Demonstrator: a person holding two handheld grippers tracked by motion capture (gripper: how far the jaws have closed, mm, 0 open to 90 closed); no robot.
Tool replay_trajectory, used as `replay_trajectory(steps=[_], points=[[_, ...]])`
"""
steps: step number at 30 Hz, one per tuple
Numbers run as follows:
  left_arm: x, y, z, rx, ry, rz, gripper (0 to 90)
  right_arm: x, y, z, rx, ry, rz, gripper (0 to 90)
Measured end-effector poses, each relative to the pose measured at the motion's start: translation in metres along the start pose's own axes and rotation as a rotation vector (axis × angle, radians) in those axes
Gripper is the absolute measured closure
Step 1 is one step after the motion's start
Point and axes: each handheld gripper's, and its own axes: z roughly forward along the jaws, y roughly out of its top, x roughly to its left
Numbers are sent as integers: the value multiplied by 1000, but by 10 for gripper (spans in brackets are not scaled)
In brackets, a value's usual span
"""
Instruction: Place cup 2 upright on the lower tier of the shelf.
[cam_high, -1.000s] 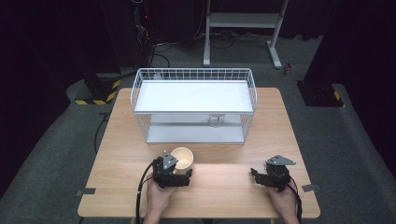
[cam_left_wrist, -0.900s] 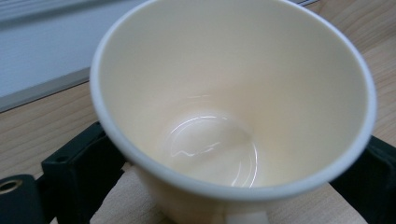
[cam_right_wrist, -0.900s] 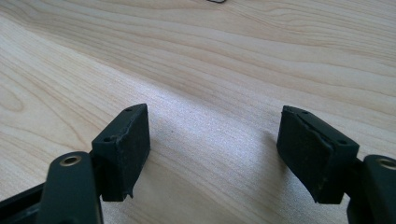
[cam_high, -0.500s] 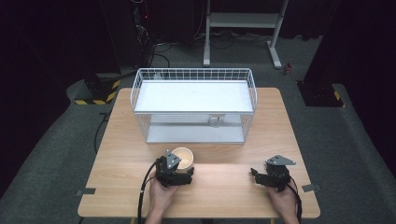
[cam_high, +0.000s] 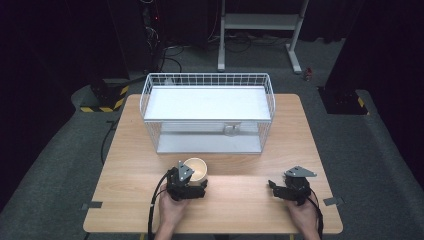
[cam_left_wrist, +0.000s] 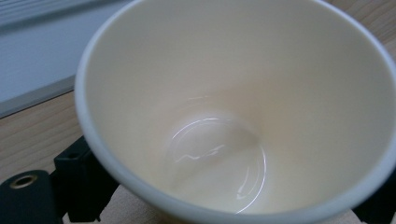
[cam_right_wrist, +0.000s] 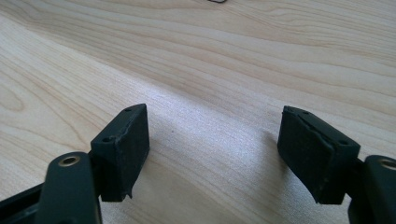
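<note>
Left hand-held gripper (cam_high: 199, 183) low on table (cam_high: 240, 200), jaws closing around cup (cam_high: 195, 168); right hand-held gripper (cam_high: 272, 186) released.

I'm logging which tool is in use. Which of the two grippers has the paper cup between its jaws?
The left gripper: the cream paper cup sits between its jaws. The right gripper has only bare table between its open jaws.

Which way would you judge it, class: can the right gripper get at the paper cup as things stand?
Probably yes. The right gripper is open and holds nothing, with bare table between it and the paper cup. But the left gripper already sits around the cup's near side.
</note>
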Motion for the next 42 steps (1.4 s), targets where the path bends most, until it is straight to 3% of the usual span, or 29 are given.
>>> replay_trajectory(steps=[11, 18, 22, 31, 37, 42], points=[[2, 1, -3, -7, 11, 22, 88, -1, 0, 0, 2, -15, 24, 235], [6, 6, -6, -7, -14, -12, 89, -10, 5, 6, 2, -63, 62, 232], [6, 12, -7, -15, 13, -16, 89, -10, 5, 6, 1, -62, 63, 232], [9, 25, -11, -28, -22, -23, 89, -10, 5, 6, 2, -62, 66, 231], [12, 32, -9, -7, -37, -16, 90, -11, 5, 6, 2, -63, 62, 231], [16, 36, -7, 9, -41, -33, 90, -11, 5, 6, 1, -63, 60, 230]])
